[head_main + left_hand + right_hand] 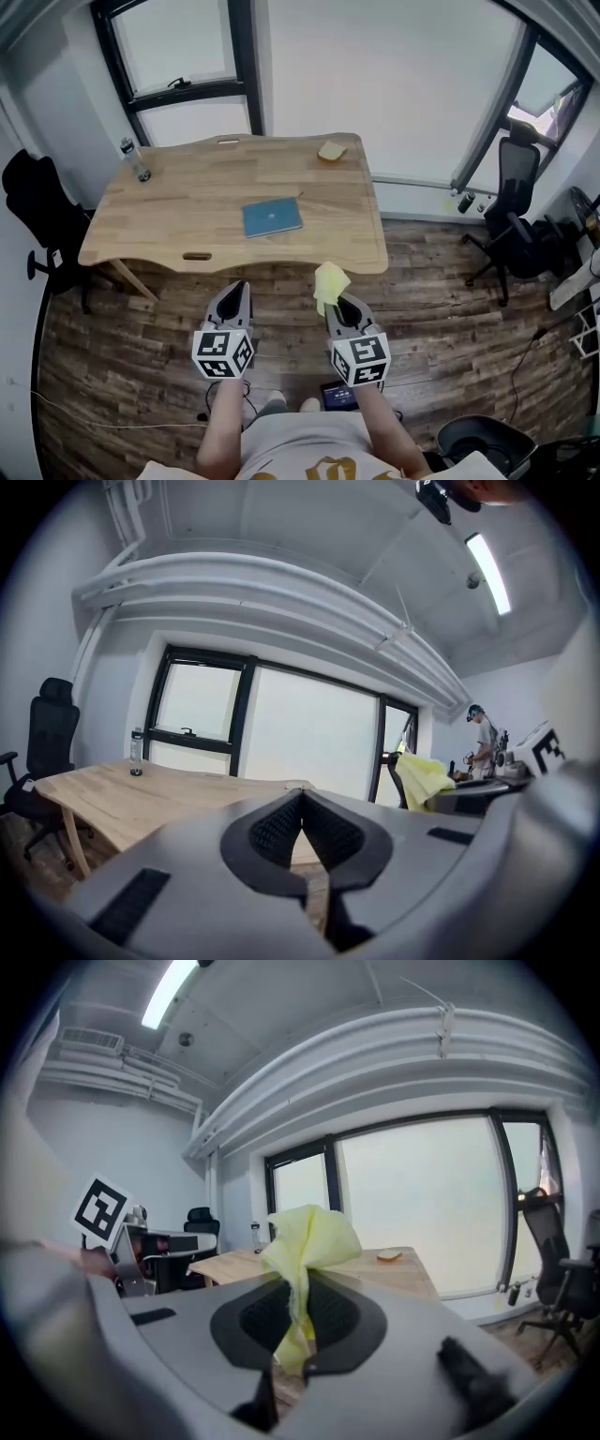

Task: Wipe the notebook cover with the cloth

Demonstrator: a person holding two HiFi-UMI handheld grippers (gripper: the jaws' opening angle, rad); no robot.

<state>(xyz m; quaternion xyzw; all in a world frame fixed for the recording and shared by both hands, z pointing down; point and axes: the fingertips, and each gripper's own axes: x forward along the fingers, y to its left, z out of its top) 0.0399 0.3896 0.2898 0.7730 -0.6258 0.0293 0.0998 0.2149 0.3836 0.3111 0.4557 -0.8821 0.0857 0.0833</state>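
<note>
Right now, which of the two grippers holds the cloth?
The right gripper, jaws shut on the yellow cloth; the left gripper is shut, holding nothing.

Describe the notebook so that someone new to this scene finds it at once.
Start at the wooden desk below the windows. Near its middle lies the notebook, flat and closed. It is the only blue rectangle there; the bottle stands at the far left corner and a small tan pad sits at the far right.
</note>
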